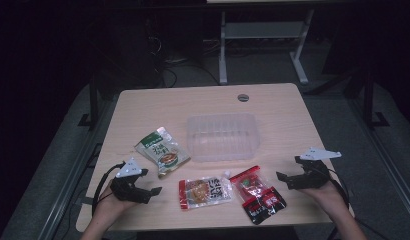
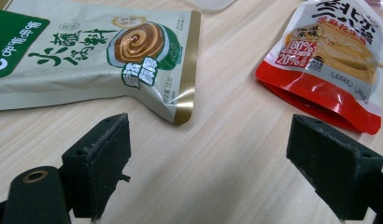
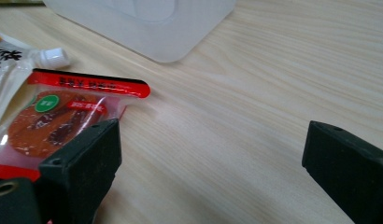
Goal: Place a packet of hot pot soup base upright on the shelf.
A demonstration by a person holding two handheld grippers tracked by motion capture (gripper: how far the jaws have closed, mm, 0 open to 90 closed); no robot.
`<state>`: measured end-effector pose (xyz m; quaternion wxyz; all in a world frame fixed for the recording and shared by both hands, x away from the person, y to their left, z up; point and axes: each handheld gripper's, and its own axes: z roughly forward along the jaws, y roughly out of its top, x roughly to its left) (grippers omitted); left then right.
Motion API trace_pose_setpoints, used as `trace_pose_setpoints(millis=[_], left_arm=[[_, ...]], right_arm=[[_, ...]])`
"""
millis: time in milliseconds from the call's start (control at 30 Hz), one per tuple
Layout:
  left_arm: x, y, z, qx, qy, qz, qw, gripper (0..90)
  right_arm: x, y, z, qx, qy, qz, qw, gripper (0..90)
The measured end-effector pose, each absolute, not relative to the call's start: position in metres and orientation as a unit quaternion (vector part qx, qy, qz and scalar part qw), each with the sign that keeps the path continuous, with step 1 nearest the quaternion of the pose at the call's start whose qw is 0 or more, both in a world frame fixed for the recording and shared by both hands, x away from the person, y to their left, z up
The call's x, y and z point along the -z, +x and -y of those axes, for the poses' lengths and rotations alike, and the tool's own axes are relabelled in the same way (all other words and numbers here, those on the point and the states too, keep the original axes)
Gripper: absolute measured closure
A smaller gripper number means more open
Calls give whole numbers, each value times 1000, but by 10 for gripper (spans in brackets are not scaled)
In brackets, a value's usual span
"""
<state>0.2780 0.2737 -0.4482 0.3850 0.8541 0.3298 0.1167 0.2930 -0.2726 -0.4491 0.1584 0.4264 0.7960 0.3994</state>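
Note:
Three snack packets lie on the wooden table in front of a clear plastic tub. A green and cream pouch lies at the left. A white and red spouted pouch sits in the middle. A red and black packet is at the right. My left gripper rests open near the front left edge, nothing between its jaws. My right gripper stands open at the front right, beside the red and black packet, empty.
A round cable grommet sits near the table's far edge. Beyond the table stand a white desk frame and loose cables on a dark floor. Bare wood lies between the tub and my right gripper.

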Motion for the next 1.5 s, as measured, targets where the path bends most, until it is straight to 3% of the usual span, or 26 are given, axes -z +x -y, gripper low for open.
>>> trace_pose_setpoints(millis=[200, 233, 333, 367, 400, 700, 1500], left_arm=[[447, 279, -274, -112, 853, -332, 387, 135], [447, 278, -273, -113, 852, -333, 387, 137], [446, 278, -273, -106, 846, -339, 398, 140], [446, 278, -273, -106, 846, -339, 398, 141], [446, 277, -273, -104, 844, -341, 401, 141], [445, 277, -272, -105, 848, -333, 399, 142], [447, 277, -263, -87, 849, -331, 402, 143]], right_arm=[[441, 285, 270, -399, 418, -804, 142, 157], [436, 280, 266, -400, 409, -810, 128, 273], [433, 277, 257, -406, 390, -820, 105, 391], [433, 277, 257, -406, 390, -820, 105, 391], [431, 274, 248, -412, 373, -827, 88, 492], [430, 264, 210, -404, 309, -860, 43, 860], [450, 257, 163, -344, 246, -906, -5, 898]])
